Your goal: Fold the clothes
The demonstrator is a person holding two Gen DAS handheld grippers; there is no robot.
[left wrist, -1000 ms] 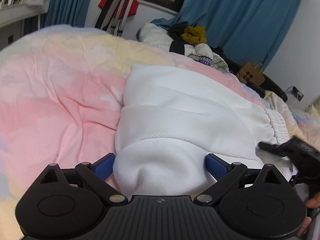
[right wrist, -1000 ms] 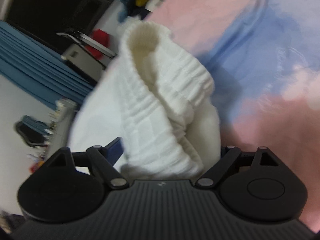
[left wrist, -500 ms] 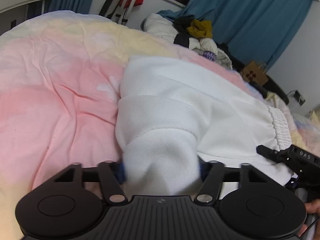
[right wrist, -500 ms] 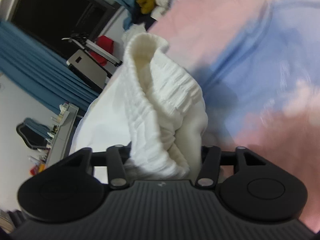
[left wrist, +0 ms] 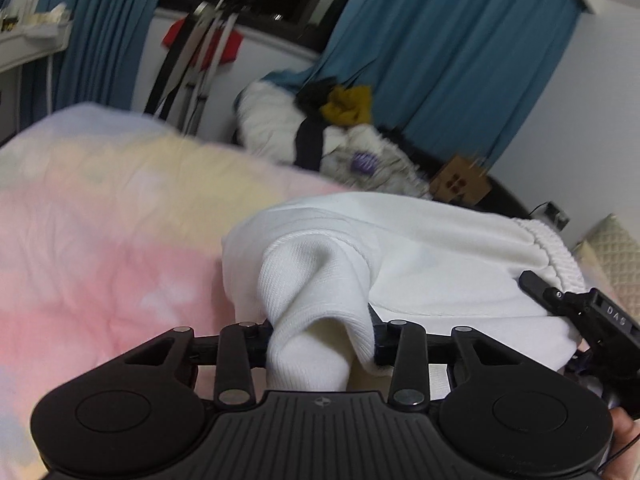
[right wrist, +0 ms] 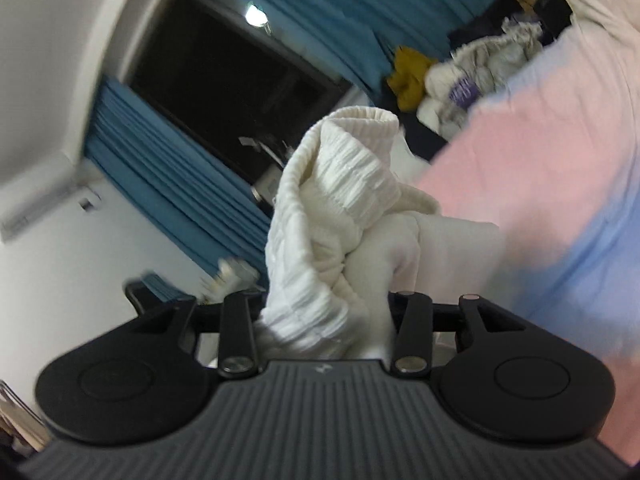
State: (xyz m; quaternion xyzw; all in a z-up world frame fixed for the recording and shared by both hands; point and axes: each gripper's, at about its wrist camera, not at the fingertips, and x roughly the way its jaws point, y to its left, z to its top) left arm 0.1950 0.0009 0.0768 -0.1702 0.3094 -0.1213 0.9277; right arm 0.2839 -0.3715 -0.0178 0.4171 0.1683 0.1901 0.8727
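Observation:
A white sweat garment (left wrist: 420,264) with a ribbed elastic band lies on the pastel pink, yellow and blue bedspread (left wrist: 100,248). My left gripper (left wrist: 320,340) is shut on a bunched fold of its plain edge and holds it lifted. My right gripper (right wrist: 324,320) is shut on the ribbed band (right wrist: 336,200), raised off the bed; it also shows at the right edge of the left wrist view (left wrist: 580,312). The fingertips of both are buried in cloth.
A heap of other clothes (left wrist: 340,136) lies at the far end of the bed. Blue curtains (left wrist: 440,60), a dark window (right wrist: 224,80) and a folded metal stand (left wrist: 200,60) are behind. A cardboard box (left wrist: 460,180) sits at the back right.
Both grippers closed on the white garment from open and lifted it. The right gripper tilted upward, so the window and curtains now fill its view.

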